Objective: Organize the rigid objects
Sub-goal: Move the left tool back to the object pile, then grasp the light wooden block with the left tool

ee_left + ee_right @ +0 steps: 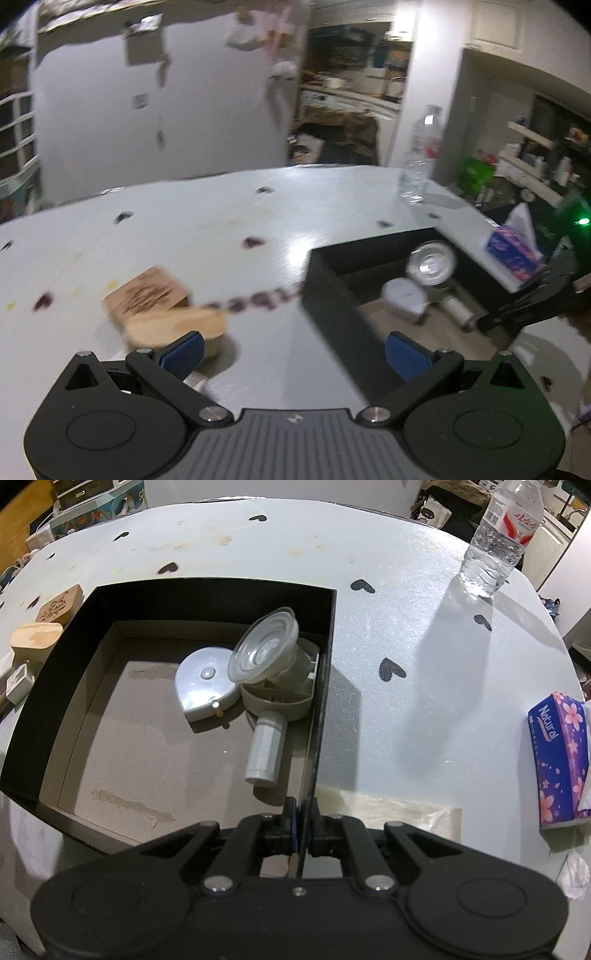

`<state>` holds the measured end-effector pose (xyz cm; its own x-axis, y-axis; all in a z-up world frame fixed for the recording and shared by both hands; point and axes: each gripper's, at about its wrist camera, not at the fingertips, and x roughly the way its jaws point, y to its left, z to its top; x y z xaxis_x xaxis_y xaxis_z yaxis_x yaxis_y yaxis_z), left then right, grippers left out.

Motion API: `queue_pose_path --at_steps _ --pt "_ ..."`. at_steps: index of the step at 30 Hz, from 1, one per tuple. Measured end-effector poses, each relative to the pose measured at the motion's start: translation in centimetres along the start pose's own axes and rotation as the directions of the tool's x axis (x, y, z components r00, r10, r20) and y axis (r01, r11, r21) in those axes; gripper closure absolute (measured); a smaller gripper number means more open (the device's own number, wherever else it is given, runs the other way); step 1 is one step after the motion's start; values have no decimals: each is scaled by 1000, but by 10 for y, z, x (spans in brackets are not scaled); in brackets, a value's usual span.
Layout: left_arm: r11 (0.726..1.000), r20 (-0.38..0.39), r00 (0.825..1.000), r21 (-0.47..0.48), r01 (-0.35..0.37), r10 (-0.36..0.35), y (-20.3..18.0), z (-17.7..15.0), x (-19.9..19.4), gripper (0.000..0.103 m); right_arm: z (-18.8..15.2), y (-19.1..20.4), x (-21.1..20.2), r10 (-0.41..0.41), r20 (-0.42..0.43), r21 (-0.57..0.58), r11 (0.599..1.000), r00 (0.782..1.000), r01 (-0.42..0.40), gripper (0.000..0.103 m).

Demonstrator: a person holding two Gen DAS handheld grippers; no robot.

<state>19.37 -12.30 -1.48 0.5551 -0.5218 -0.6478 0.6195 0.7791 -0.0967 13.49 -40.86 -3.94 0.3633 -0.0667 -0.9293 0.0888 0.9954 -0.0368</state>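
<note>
With the right claw (300, 821) pinched on the box (207, 590) wall to steady it, the left claw (293, 354), open and empty, should settle over the wooden blocks (162, 310) on the surface (184, 229) just left of the box, then close squarely
</note>
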Motion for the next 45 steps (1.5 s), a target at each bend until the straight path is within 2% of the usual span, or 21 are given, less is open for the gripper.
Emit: queue_pose_path --at_steps 6,9,14,18,24,31,36,40,43,45 --pt "991 8 995 -90 -100 101 25 -13 0 0 0 0 0 0 2 2 1000 1000 0 96" --pt "981 19 987 -113 -158 161 31 -16 2 0 1 -1 0 -1 3 2 1000 1000 1 96" --pt "957 53 958 -78 -278 282 24 -20 6 0 0 0 0 -1 4 3 1000 1000 1 96" --pt "938 71 936 -27 -345 346 17 -21 14 0 0 0 0 -2 4 2 1000 1000 2 96" --pt "923 67 920 -27 -384 385 14 -20 32 0 -1 1 0 -5 8 1 1000 1000 5 96" --pt "882 68 879 -17 -471 471 13 -14 54 0 -1 1 0 -5 9 2 1000 1000 5 96" --pt "881 62 879 -18 -473 473 13 -13 63 0 -1 1 0 -4 8 4 1000 1000 4 96" --pt "863 68 861 -13 -504 504 15 -14 67 0 -1 1 0 -4 9 3 1000 1000 4 96" --pt "870 64 868 -14 -492 492 21 -16 64 0 -1 1 0 -4 10 5 1000 1000 4 96" --pt "869 63 866 -18 -495 495 23 -18 60 0 -1 1 0 -4 9 4 1000 1000 4 96"
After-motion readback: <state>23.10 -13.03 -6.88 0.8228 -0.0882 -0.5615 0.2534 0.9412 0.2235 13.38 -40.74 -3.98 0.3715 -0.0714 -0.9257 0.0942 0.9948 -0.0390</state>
